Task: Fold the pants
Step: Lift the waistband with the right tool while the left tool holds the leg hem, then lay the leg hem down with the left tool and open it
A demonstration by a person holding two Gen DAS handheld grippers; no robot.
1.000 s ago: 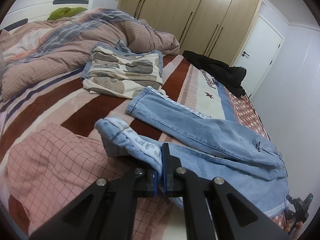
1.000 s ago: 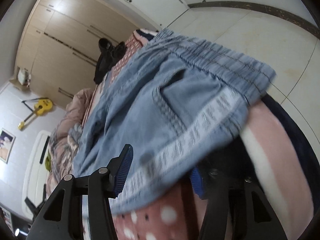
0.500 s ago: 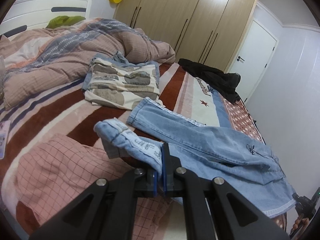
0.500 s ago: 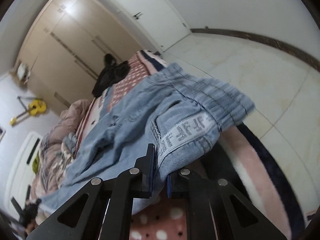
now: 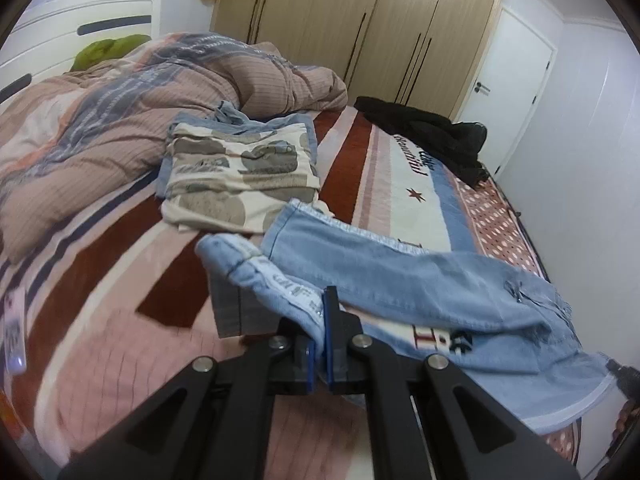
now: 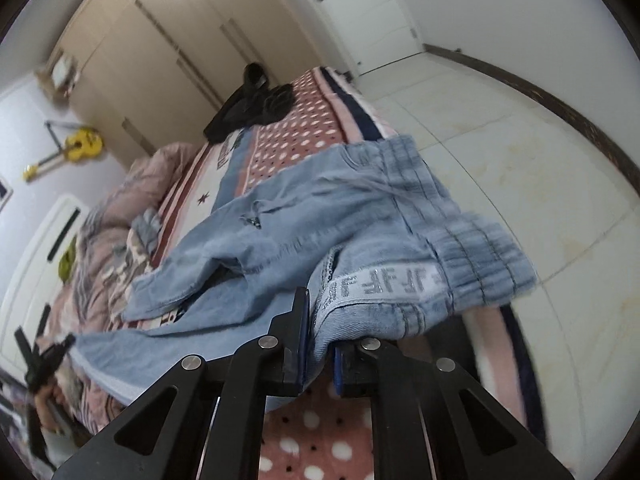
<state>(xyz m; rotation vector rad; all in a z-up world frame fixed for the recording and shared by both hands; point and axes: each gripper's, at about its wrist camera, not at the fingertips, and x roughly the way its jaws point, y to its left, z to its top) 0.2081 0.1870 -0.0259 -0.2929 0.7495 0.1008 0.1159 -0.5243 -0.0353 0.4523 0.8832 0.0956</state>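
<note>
Light blue jeans [image 5: 400, 276] with a white lettered side stripe lie spread across the striped bed [image 5: 360, 168]. My left gripper [image 5: 320, 340] is shut on one leg's cuff end and holds it lifted above the bed. My right gripper [image 6: 320, 340] is shut on the jeans [image 6: 320, 232] near the waistband side stripe, at the bed's edge, with the elastic waistband hanging out past the mattress. The other leg lies flat toward the folded clothes.
A folded cream patterned garment [image 5: 236, 176] lies behind the jeans. A rumpled duvet [image 5: 120, 112] fills the bed's head end. A black garment [image 5: 432, 132] lies at the far side by the wardrobe [image 5: 340, 20]. A pink checked cloth [image 5: 132, 360] lies below the left gripper. Tiled floor [image 6: 500, 152] is beside the bed.
My right gripper closed on the jeans near the waistband and raised them. My left gripper kept its hold on the cuff and lifted it higher, drawing the jeans along the bed.
</note>
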